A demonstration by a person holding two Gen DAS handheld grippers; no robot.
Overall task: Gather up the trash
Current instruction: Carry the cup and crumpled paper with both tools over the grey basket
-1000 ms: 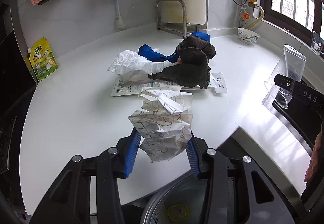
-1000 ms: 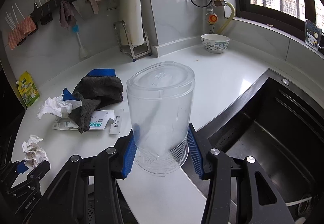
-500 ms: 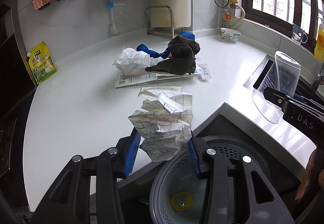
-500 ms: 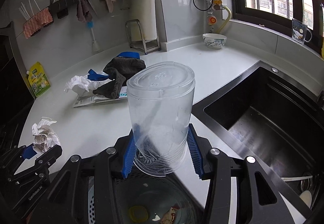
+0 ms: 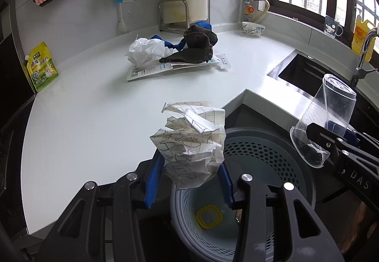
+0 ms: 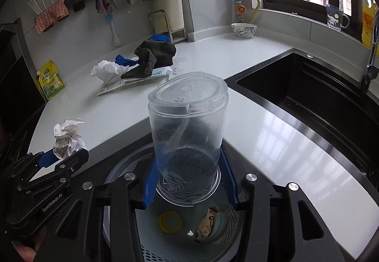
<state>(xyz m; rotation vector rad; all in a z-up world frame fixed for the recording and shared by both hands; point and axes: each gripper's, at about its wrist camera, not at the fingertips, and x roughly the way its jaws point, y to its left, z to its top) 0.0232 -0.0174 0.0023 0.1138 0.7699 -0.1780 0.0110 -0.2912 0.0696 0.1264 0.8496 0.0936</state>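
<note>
My left gripper (image 5: 189, 181) is shut on a crumpled ball of patterned paper (image 5: 191, 141) and holds it over the left rim of a grey perforated trash bin (image 5: 272, 150) below the counter edge. My right gripper (image 6: 189, 181) is shut on a clear plastic cup (image 6: 187, 134), held bottom-up right above the same bin (image 6: 123, 169). The bin holds a yellow lid (image 6: 170, 221) and a wrapper (image 6: 206, 224). The cup also shows in the left wrist view (image 5: 324, 119), the paper ball in the right wrist view (image 6: 67, 136).
On the white counter (image 5: 94, 108) lie a white crumpled paper (image 5: 146, 51), a dark cloth (image 5: 196, 46), a blue item and a flat package (image 5: 165, 67). A yellow-green pouch (image 5: 41, 67) leans at the left wall. A black sink (image 6: 308, 96) is at the right; a bowl (image 6: 244, 29) stands behind.
Both grippers have pulled back from the counter with their loads. The bin has come fully into view under them.
</note>
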